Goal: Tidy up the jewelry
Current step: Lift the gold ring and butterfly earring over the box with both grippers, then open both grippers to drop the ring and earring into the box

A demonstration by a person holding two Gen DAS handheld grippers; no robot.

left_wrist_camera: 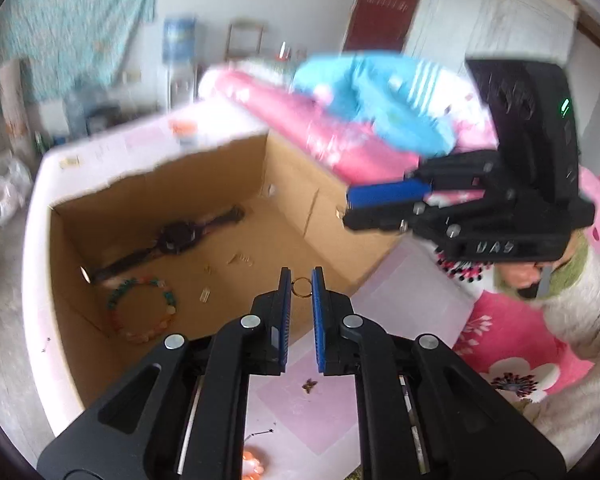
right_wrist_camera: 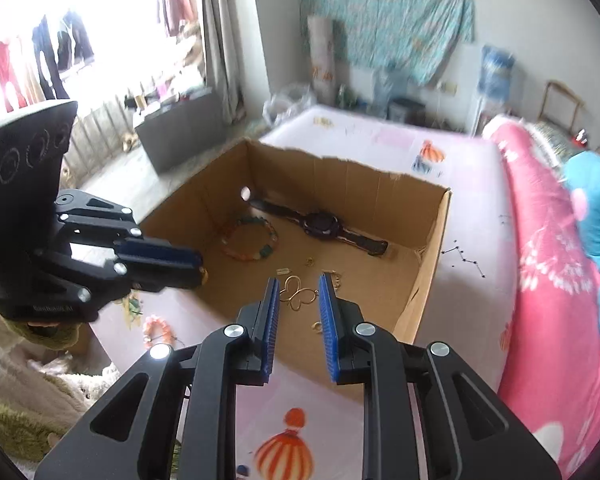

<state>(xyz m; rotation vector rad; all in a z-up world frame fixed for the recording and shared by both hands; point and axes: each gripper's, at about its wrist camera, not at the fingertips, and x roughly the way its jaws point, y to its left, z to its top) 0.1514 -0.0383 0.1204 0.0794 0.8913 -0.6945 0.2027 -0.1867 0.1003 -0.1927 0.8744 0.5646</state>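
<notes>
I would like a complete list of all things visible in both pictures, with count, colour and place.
cardboard box: one, brown, open, on the bed
watch: one, dark, in the box
bead bracelet: one, multicoloured, in the box
gold ring: one, between the left pads
butterfly ornament: one, gold, between the right pads
quilt: one, pink, beside the box
left gripper: black, blue pads, shut on the ring
right gripper: black, blue pads, shut on the ornament

A lived-in home bedroom: pink floral quilt (right_wrist_camera: 548,280) on the bed, clothes drying (right_wrist_camera: 40,60) by the window.
</notes>
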